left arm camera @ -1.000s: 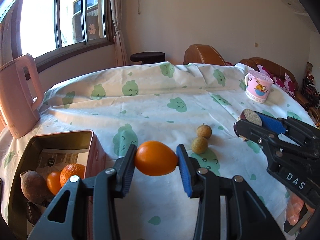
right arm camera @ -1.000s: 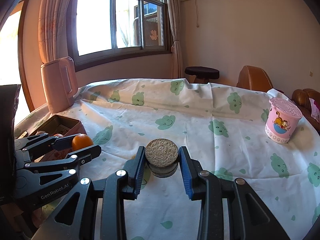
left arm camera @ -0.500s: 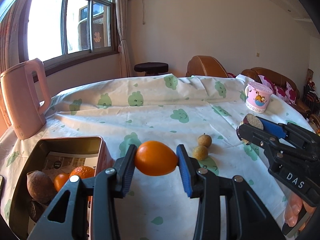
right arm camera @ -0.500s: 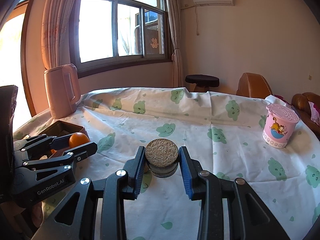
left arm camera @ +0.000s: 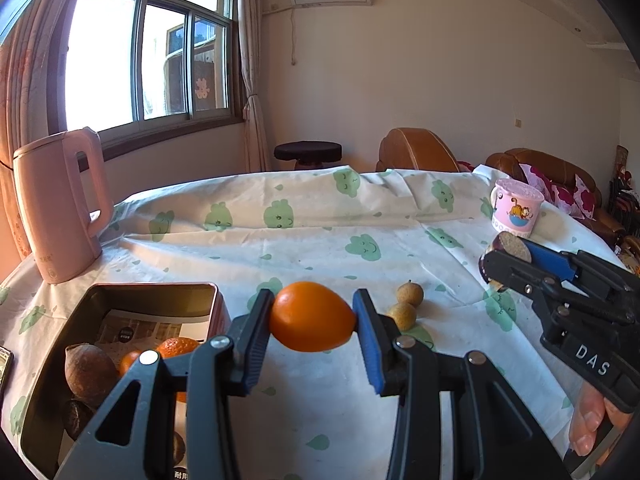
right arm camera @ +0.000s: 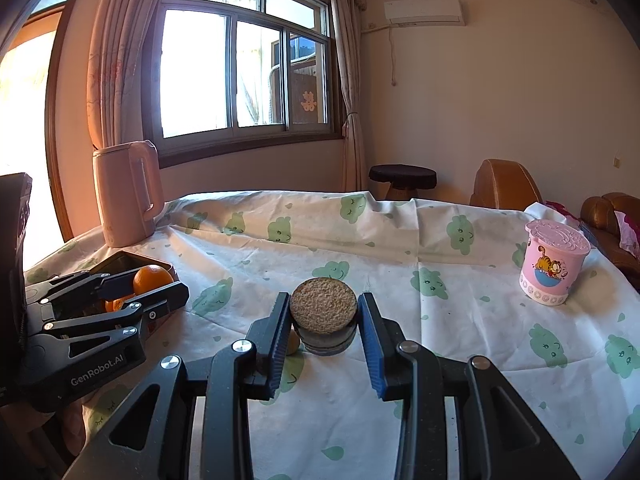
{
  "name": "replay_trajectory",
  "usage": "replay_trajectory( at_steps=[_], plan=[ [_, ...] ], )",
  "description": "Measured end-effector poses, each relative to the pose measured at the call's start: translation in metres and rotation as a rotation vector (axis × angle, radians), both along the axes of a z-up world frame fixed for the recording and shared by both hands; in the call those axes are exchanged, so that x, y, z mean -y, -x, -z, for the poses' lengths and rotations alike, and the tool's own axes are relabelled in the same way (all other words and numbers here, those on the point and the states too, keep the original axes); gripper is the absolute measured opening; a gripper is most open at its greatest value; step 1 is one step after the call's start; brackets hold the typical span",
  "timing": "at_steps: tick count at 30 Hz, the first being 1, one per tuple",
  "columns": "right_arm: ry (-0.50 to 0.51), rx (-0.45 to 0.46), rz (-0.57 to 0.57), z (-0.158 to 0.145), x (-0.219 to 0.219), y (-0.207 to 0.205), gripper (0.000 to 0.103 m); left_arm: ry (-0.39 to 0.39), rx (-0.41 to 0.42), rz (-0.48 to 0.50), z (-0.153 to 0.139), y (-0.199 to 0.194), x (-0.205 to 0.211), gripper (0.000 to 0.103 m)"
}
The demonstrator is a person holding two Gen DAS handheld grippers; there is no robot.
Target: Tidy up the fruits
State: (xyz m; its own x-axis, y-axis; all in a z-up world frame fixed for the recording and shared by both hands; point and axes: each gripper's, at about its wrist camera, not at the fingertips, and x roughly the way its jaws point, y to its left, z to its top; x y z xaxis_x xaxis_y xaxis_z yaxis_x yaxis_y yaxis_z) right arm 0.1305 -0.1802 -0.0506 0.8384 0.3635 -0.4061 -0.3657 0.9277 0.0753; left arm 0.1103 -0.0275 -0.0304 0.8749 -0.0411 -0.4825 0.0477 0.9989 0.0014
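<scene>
Left gripper (left arm camera: 314, 317) fingers clamp the orange fruit (left arm camera: 312, 316) crosswise, tin (left arm camera: 120, 292) just down-left and nearest this hand; right gripper (right arm camera: 323, 322) fingers pinch cut purple fruit (right arm camera: 323, 320), farther right above the desk (left arm camera: 320, 240).

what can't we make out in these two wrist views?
- Tin box contents, left wrist view: the left tool covers the near half.
- Two small brown fruits, right wrist view: mostly hidden behind the right tool and its cut fruit.
- Hand holding the right tool: cut off at the frame edge.
</scene>
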Motion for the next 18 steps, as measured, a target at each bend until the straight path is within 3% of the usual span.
replay_trajectory(
  at_steps=[18],
  plan=[
    [-0.008,0.07,0.016,-0.004,0.003,0.012,0.036,0.005,0.061,-0.015,-0.006,0.011,-0.003,0.042]
  ],
)
